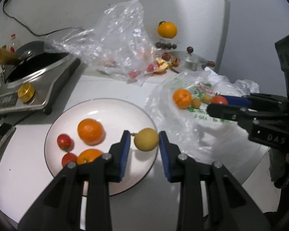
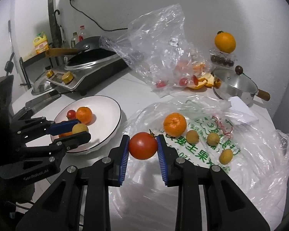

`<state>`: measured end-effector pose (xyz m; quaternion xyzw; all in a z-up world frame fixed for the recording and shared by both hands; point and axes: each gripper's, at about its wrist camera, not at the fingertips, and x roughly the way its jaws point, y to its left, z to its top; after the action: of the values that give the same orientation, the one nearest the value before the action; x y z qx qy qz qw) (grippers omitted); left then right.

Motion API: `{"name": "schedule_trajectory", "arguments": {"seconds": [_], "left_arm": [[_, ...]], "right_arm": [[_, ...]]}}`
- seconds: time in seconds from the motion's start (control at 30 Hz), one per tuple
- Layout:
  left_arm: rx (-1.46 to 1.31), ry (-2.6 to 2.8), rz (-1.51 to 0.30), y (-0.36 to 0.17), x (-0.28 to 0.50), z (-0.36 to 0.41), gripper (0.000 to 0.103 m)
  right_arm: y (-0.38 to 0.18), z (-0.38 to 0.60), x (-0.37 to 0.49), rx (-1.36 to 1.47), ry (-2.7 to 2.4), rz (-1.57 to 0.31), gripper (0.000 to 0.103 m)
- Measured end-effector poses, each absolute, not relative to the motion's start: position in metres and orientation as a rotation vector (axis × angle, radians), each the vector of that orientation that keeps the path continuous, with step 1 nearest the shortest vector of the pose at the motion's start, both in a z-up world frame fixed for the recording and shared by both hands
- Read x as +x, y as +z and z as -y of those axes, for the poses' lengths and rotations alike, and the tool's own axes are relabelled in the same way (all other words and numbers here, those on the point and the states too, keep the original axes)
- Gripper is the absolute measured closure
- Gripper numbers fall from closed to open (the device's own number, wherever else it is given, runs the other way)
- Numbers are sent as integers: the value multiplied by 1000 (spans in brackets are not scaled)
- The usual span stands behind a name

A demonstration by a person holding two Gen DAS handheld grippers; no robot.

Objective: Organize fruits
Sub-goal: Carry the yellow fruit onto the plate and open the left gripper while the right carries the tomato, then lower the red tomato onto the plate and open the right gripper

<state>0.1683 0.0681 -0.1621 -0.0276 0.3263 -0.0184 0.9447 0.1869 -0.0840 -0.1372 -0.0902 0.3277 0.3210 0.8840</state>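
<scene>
The left tool [image 1: 143,142] is clamped on a small yellow fruit [image 1: 146,139], held above the near right part of the white plate [image 1: 106,107]. The right tool [image 2: 143,146] is clamped on a red tomato [image 2: 143,145], held above the printed plastic bag [image 2: 202,154] that lies on the surface to the right of the plate.

On the plate lie 2 oranges, one in the middle [image 1: 90,131] and one at the near edge [image 1: 88,156], plus 2 small tomatoes [image 1: 64,141] on the left. On the bag remain 1 orange [image 2: 175,124] and 3 small yellow fruits [image 2: 192,136], close together. A crumpled clear bag [image 2: 160,44] sits at the far side.

Handling, as a judgement: the tomato looks smooth, taut-skinned and soft inside, so too hard a squeeze would bruise or split it, and a glossy skin can slip. Taking it across its widest middle, as the pads do now, suits it best. The yellow fruit seems light and fairly firm, small enough to pop out sideways if gripped off centre. Both are round and will likely roll once set down, so a low release onto a bare flat part of the plate, against fruit already there, seems wise. The oranges look heavier and firmer, with a rougher peel that should grip well.
</scene>
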Motion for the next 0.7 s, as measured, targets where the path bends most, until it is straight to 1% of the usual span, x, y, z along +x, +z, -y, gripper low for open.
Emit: {"name": "schedule_trajectory", "arguments": {"seconds": [0.37, 0.7], "left_arm": [[-68, -38, -710, -180, 169, -79, 72], [-69, -65, -712, -182, 168, -80, 71]], "right_arm": [[-145, 66, 187, -205, 689, -704, 73], [-149, 56, 189, -220, 697, -713, 73]]}}
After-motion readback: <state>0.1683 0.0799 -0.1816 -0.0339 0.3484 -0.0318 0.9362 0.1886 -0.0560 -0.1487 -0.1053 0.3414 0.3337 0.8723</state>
